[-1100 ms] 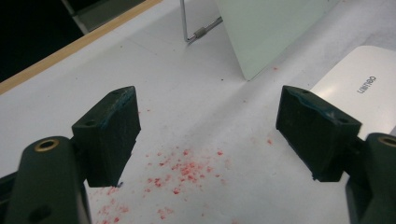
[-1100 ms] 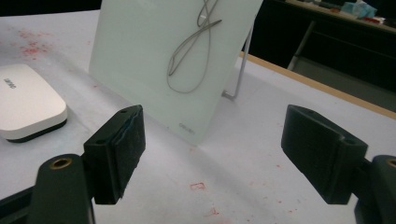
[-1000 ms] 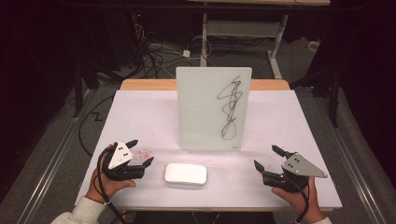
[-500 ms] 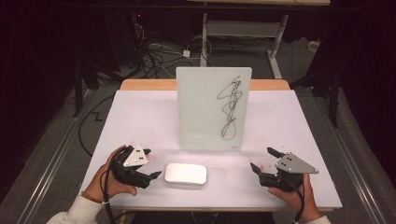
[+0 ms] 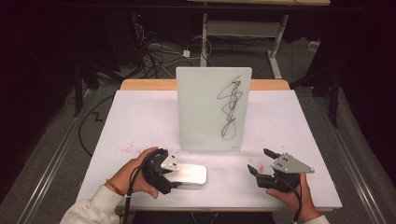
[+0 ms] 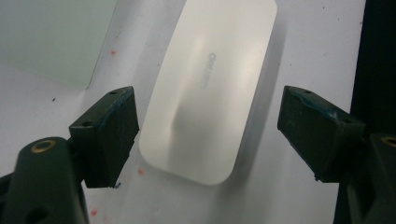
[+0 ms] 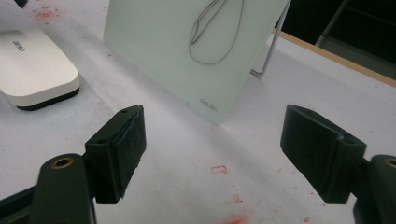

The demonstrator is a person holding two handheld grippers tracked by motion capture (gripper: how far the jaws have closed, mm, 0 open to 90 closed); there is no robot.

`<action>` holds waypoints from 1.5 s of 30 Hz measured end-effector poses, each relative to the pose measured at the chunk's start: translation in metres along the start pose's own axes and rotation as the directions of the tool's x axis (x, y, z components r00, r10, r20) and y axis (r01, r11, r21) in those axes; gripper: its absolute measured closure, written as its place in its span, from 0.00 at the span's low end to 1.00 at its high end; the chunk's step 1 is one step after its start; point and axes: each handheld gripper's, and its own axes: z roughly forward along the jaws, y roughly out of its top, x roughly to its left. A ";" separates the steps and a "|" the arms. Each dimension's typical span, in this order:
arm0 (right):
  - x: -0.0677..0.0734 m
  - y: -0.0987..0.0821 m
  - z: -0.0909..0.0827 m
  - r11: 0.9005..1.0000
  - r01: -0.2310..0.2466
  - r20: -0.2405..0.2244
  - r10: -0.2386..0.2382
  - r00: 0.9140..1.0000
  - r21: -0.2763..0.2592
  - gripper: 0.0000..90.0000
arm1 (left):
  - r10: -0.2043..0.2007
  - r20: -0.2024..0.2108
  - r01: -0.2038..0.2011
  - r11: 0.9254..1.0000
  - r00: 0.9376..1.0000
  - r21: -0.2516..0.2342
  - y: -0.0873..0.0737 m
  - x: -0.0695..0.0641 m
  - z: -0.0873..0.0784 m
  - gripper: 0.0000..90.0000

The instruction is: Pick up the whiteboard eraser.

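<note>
Left tool (image 6: 205,135) wide open, straddling the eraser (image 6: 210,88) for a grab. Right tool (image 7: 212,154) gaped too, idling near the whiteboard (image 7: 187,51).

The left gripper (image 5: 173,173) has slid from the lower left of the high view toward the centre and now sits over the left end of the white eraser (image 5: 190,173), jaws spread to either side of it. The right gripper (image 5: 259,163) has edged slightly left and toward the bottom edge
</note>
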 end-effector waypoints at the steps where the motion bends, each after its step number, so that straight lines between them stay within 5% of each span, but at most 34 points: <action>1: 0.001 0.000 0.000 1.000 0.003 -0.001 -0.003 1.000 0.005 0.26 | 0.008 0.018 -0.008 1.000 1.000 0.006 0.005 0.003 0.006 0.22; 12: 0.002 -0.001 0.002 1.000 0.018 -0.027 -0.017 0.999 0.015 0.26 | 0.065 0.092 -0.072 0.994 0.994 0.083 0.024 0.012 0.037 0.25; 23: 0.003 -0.001 0.003 0.999 0.029 -0.042 -0.028 0.999 0.019 0.27 | 0.118 0.114 -0.129 0.987 0.986 0.096 0.028 0.014 0.040 0.28; 28: 0.003 -0.001 0.003 1.000 0.023 -0.044 -0.022 0.999 0.015 0.27 | 0.104 0.074 -0.110 0.991 0.992 0.077 0.027 0.014 0.037 0.32; 33: 0.003 -0.001 0.003 0.999 0.030 -0.044 -0.029 0.999 0.019 0.27 | 0.132 0.034 -0.135 0.988 0.991 0.072 0.026 0.011 0.036 0.32; 39: 0.001 0.000 0.000 1.000 0.019 -0.031 -0.019 0.999 0.003 0.28 | 0.099 -0.040 -0.099 0.995 0.994 -0.005 0.023 0.009 0.025 0.32; 45: -0.002 0.001 -0.003 1.000 0.020 -0.005 -0.020 1.000 -0.008 0.28 | 0.025 -0.145 -0.041 0.993 0.989 -0.113 0.017 0.007 0.012 0.32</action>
